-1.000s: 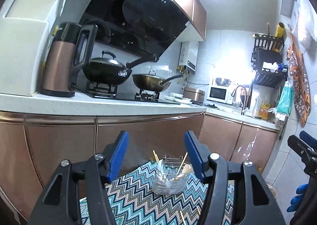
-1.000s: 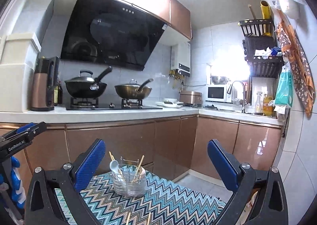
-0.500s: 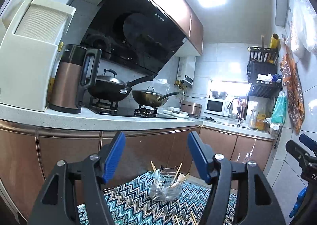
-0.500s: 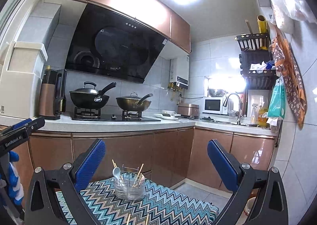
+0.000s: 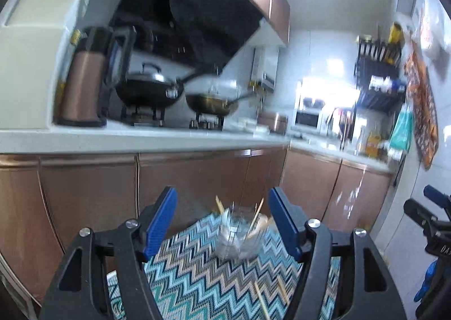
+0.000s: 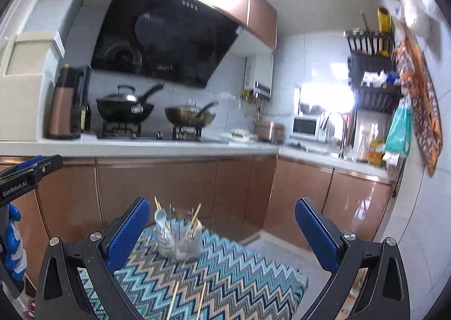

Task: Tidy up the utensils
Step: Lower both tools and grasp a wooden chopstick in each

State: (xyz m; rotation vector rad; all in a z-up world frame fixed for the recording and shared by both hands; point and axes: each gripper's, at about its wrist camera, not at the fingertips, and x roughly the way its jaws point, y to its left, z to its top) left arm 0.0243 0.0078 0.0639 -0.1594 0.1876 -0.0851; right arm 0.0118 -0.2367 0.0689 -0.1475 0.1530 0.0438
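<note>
**Both grippers wide open, utensil holder ahead on the zigzag cloth**

The wire utensil holder (image 6: 179,241) stands beyond the fingertips of both tools, touched by neither. The left gripper (image 5: 222,221) has just been opening its jaws, with nothing between the blue pads; the holder shows in the gap, further off. The right gripper (image 6: 222,232) is spread wide and empty, the holder nearer its left pad. Two loose chopsticks (image 6: 187,300) lie on the zigzag-patterned cloth (image 6: 225,277) nearer the cameras.

The cloth covers a small table in a kitchen with copper-coloured cabinets (image 6: 157,190) and two pans (image 6: 124,108) on the hob.

The holder holds upright chopsticks and a pale spoon (image 6: 160,218) (the left view is blurred).
</note>
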